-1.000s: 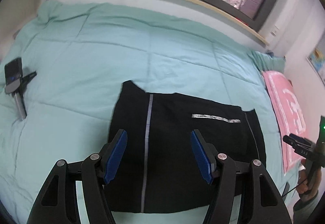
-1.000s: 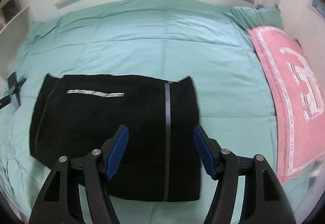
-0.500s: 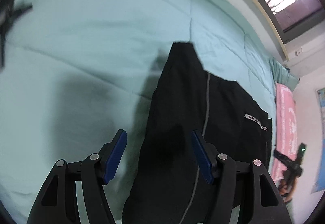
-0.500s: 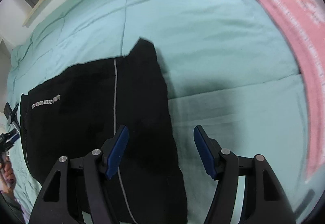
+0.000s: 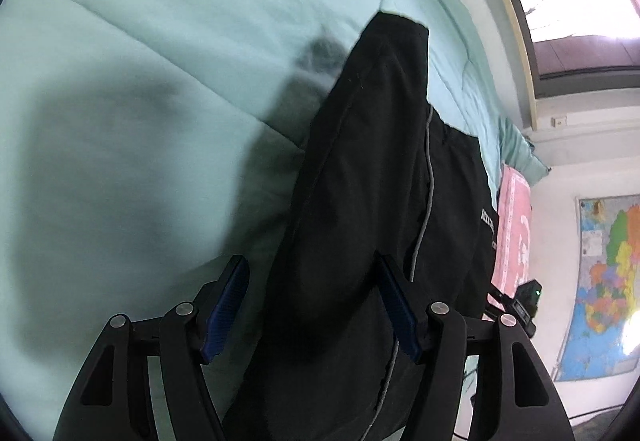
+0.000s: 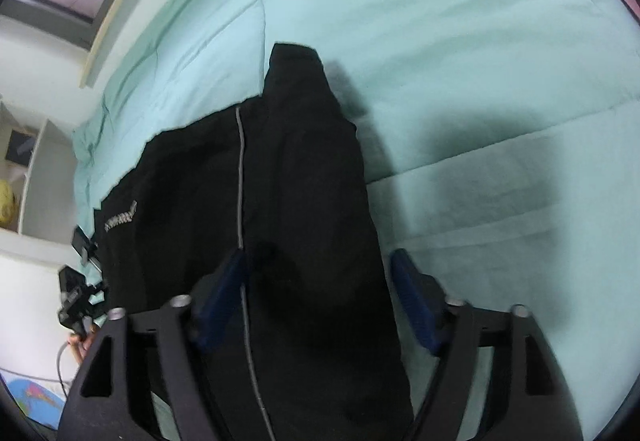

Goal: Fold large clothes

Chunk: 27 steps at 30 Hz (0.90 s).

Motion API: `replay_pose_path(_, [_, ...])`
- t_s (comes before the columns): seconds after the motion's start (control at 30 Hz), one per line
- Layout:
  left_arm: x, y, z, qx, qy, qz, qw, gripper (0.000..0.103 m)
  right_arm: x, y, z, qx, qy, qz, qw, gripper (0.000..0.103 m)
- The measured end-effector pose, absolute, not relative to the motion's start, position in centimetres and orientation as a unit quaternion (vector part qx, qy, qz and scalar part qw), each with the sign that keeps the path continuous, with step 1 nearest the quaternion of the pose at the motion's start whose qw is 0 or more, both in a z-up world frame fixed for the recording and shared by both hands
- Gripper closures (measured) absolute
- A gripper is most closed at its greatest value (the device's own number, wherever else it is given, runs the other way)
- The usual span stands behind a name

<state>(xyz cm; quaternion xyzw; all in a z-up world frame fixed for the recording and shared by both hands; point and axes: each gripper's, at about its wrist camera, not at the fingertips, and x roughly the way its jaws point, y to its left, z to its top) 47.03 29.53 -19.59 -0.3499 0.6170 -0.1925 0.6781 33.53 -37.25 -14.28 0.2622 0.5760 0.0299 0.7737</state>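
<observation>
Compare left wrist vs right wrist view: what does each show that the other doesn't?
Left wrist only: a colourful wall map and a pink patterned blanket beyond the garment, with the left gripper straddling the garment's edge, jaws opening, pads off the cloth.

Right wrist only: white shelving with a yellow object, and the right gripper over the opposite edge, jaws also opening, nothing pinched.

Both: the folded black garment with a grey stripe on the mint-green quilted bedspread, the window, and the other hand's gripper at the frame edge.
</observation>
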Motion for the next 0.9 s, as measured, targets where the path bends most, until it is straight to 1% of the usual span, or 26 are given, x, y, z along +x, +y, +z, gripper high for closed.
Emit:
replay_pose_path(0.07, [47.3,29.0,-20.4,-0.356,0.621,-0.201,0.669,0.027,33.5,-37.0,-15.8,0.267,0.588,0.039,0.763,0.018])
replay_pose_path(0.1, [47.4,28.6,-20.9,-0.360,0.624,-0.202,0.664,0.025,33.5,-37.1,-16.5,0.277,0.590,0.044,0.757,0.016])
replay_pose_path(0.2, [47.7,27.6,-21.6,-0.371,0.619,-0.203,0.662,0.024,33.7,-37.3,-19.5,0.338,0.591,0.068,0.730,0.007])
replay_pose_path(0.27, [47.8,27.2,-22.1,-0.376,0.615,-0.200,0.663,0.024,34.0,-36.9,-20.1,0.346,0.587,0.074,0.728,0.006])
replay_pose_path(0.3, [47.7,26.9,-22.1,-0.376,0.611,-0.202,0.666,0.032,34.1,-36.5,-19.9,0.342,0.587,0.078,0.730,0.013])
replay_pose_path(0.33, [47.6,26.8,-21.8,-0.378,0.606,-0.214,0.667,0.046,34.2,-36.0,-19.6,0.338,0.586,0.084,0.732,0.020])
replay_pose_path(0.37, [47.5,26.6,-21.4,-0.378,0.603,-0.226,0.665,0.053,34.2,-35.5,-19.3,0.334,0.584,0.094,0.733,0.029])
replay_pose_path(0.4, [47.4,26.4,-20.8,-0.369,0.602,-0.228,0.670,0.057,34.2,-35.0,-18.7,0.317,0.587,0.093,0.739,0.036])
replay_pose_path(0.47, [47.1,26.3,-19.9,-0.359,0.598,-0.239,0.675,0.058,33.9,-33.9,-17.6,0.286,0.587,0.103,0.750,0.043])
replay_pose_path(0.53, [47.0,26.3,-19.8,-0.358,0.601,-0.241,0.673,0.058,33.6,-33.5,-17.1,0.270,0.591,0.108,0.753,0.044])
replay_pose_path(0.57, [47.2,26.3,-20.2,-0.355,0.606,-0.237,0.671,0.053,33.6,-33.4,-17.4,0.263,0.596,0.111,0.750,0.040])
replay_pose_path(0.6, [47.6,26.2,-20.5,-0.356,0.612,-0.230,0.668,0.039,33.9,-33.3,-17.8,0.265,0.599,0.114,0.747,0.032])
replay_pose_path(0.63, [48.2,25.7,-21.3,-0.363,0.621,-0.220,0.659,0.033,34.2,-33.3,-18.7,0.275,0.604,0.118,0.739,0.029])
replay_pose_path(0.67, [48.3,25.6,-22.1,-0.373,0.624,-0.215,0.652,0.028,34.7,-33.3,-19.7,0.290,0.609,0.124,0.728,0.025])
replay_pose_path(0.73, [48.2,25.7,-22.7,-0.400,0.615,-0.206,0.648,0.028,35.2,-33.2,-20.6,0.306,0.612,0.124,0.719,0.025])
replay_pose_path(0.77, [48.0,25.5,-22.2,-0.398,0.612,-0.201,0.653,0.033,35.3,-33.1,-20.5,0.310,0.612,0.119,0.718,0.027])
replay_pose_path(0.8, [47.8,25.3,-21.4,-0.387,0.609,-0.199,0.663,0.045,35.1,-32.8,-19.8,0.298,0.610,0.118,0.725,0.039])
replay_pose_path(0.83, [47.4,25.1,-20.3,-0.367,0.607,-0.194,0.678,0.052,34.8,-32.2,-18.9,0.278,0.605,0.120,0.736,0.045])
replay_pose_path(0.87, [46.9,24.7,-19.0,-0.347,0.604,-0.192,0.692,0.061,34.6,-31.7,-18.0,0.259,0.601,0.119,0.747,0.052])
replay_pose_path(0.9, [46.3,24.5,-17.6,-0.333,0.598,-0.192,0.703,0.065,33.9,-31.0,-16.6,0.238,0.594,0.117,0.759,0.058])
